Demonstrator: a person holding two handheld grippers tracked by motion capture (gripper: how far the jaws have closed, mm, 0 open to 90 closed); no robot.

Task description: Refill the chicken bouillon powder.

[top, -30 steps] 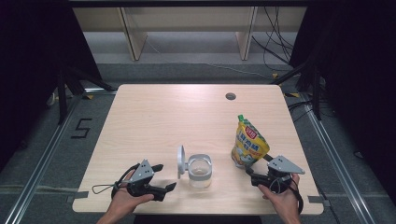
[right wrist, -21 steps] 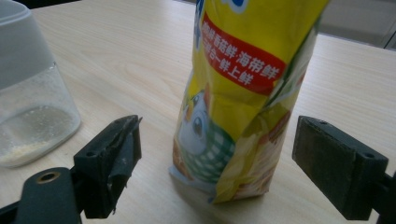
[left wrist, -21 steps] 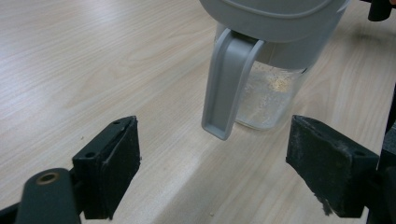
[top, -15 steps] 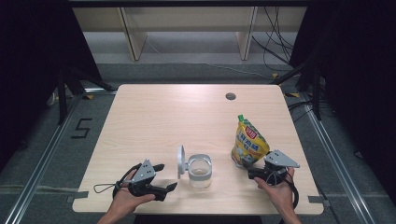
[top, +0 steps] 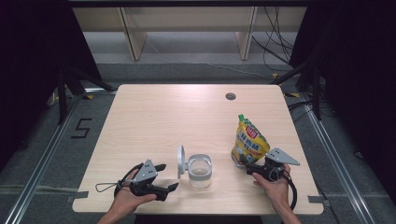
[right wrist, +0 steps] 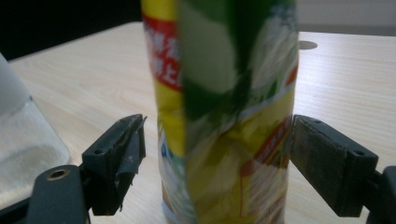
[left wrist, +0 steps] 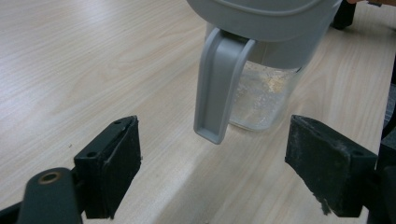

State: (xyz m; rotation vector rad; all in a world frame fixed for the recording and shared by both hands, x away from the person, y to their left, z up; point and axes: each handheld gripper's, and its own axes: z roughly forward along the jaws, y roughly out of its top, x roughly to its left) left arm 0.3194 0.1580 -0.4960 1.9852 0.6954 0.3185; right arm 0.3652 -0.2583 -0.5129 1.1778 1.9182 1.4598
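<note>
— While I hold both tools low at my edge of the table (top: 154,112), what sits around them?

— Ahead of my left gripper (top: 164,178) stands a clear jar (top: 200,171) with a grey collar. Its round grey lid (top: 180,161) is swung up on the side facing that gripper, so the lid and its hinge arm stand between the jaws and the glass. In the left gripper view the hinge arm (left wrist: 219,84) hangs down in front of the jar (left wrist: 261,100), just beyond the gap. Past my right gripper (top: 246,166), the jar lies off to its left, near but apart.

— And the jaws?

— Both pairs stand wide apart. The left ones grip nothing; bare tabletop lies between them. The right ones straddle the pouch (right wrist: 224,116), one pad on each side. The far pad looks close to the foil, but I cannot tell whether it touches.

— How does the pouch look?

— It is a yellow stand-up pouch (top: 249,142) with green at the top, a red band and printed pictures. It stands upright, leaning slightly, directly in front of my right gripper, with a small cable hole (top: 230,96) in the table well beyond it.
</note>
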